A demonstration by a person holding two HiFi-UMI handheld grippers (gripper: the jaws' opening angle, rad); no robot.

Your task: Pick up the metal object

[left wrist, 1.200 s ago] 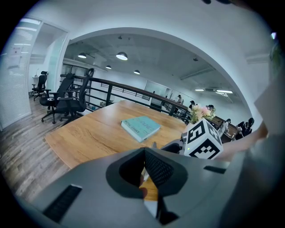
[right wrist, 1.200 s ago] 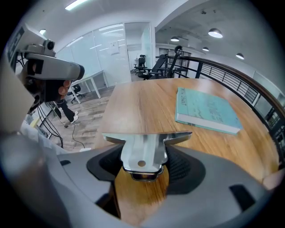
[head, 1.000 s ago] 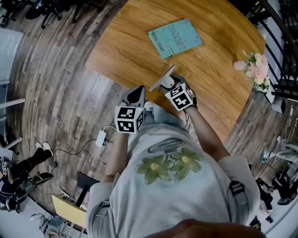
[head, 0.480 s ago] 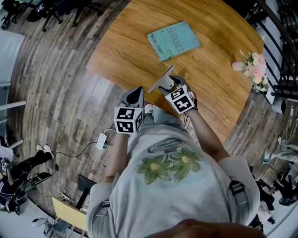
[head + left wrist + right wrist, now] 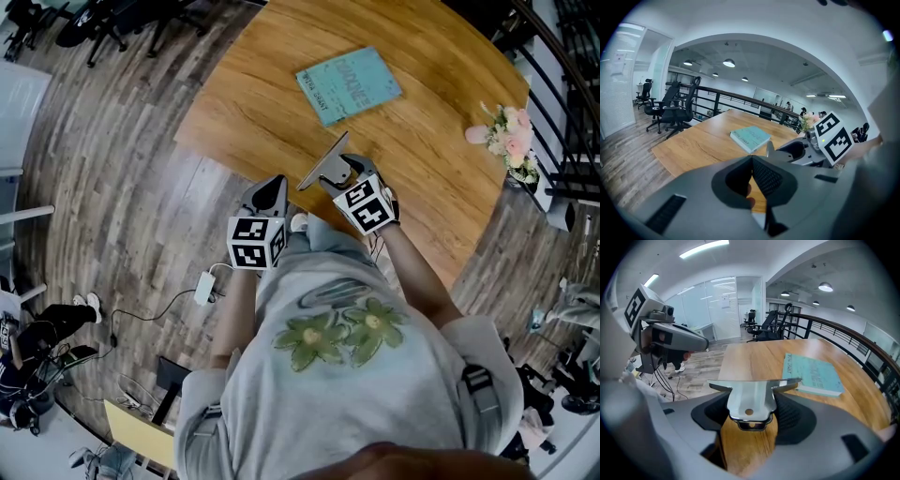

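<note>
metal object (image 5: 749, 394) clamped in right claw (image 5: 751, 412) | above table (image 5: 262, 84) near edge | left claw (image 5: 752, 177) closed, off table

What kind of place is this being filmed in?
Probably an open-plan office: black swivel chairs beside a large wooden table, glass-walled rooms and round ceiling lights.

Bare table (image 5: 246, 105) before right hand-held gripper (image 5: 335, 174), book (image 5: 348, 84) beyond, flowers (image 5: 512, 141) aside

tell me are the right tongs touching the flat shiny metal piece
Touching. The right gripper view shows the flat shiny metal piece clamped in the right tongs, with a jaw pressed against each of its sides.
</note>
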